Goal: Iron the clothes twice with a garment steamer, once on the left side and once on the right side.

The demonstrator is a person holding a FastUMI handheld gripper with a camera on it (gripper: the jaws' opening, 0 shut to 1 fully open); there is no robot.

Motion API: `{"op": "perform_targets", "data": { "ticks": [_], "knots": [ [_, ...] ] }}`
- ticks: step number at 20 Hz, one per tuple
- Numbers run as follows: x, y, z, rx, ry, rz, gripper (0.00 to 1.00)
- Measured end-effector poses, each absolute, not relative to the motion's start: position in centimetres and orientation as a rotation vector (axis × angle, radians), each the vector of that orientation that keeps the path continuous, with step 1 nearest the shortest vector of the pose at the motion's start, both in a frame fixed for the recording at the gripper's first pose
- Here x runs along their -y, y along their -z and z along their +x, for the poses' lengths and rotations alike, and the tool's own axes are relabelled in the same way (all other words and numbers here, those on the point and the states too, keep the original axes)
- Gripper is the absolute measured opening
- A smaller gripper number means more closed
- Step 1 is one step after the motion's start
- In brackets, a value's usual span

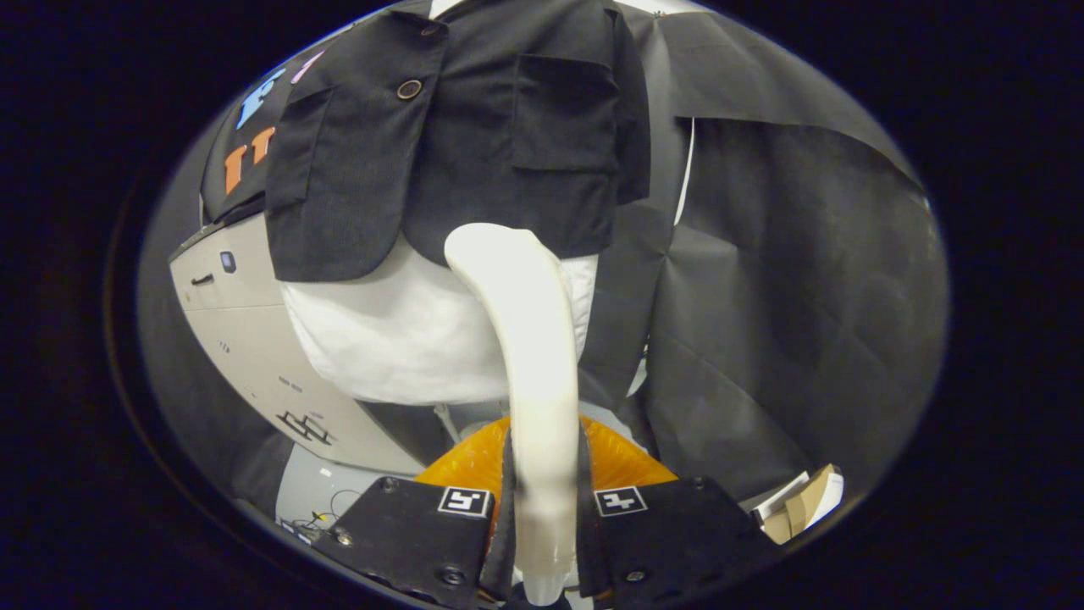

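Gripper view: the gripper (544, 517) has both fingers (423, 529) pressed against the sides of a cream-white steamer (533, 356), so the tongs are clamped on its handle. The steamer rises from between the fingers and curves forward, and its rounded head lies at the lower hem of a black jacket (457, 135), near the middle of the front, somewhat toward the pocket side. Whether the head touches the cloth I cannot tell.

The jacket hangs beyond the fingers with its front open at the bottom. It has a brown button (409, 89) on one flap and a patch pocket (563, 114) on the other. Under the jacket a white shirt (398, 339) hangs down past the hem, and the steamer's neck crosses in front of it.

Below the shirt, just ahead of the fingers, an orange ribbed thing (622, 462) shows on both sides of the steamer. Beside the clothes stands a grey cabinet (254, 339), and near the fingers on the other side lies a piece of cardboard (804, 504)
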State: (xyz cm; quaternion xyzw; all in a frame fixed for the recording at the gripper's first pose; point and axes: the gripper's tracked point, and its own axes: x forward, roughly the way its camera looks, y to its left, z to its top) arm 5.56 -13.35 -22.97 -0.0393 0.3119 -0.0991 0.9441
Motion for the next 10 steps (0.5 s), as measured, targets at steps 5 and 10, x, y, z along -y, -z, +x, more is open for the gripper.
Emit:
{"op": "perform_targets", "data": {
  "ticks": [5, 10],
  "knots": [
    [12.8, 22.6, 4.8, -0.632, 0.205, -0.081, 0.32],
    [11.5, 21.1, 4.0, -0.604, 0.203, -0.083, 0.32]
  ]
}}
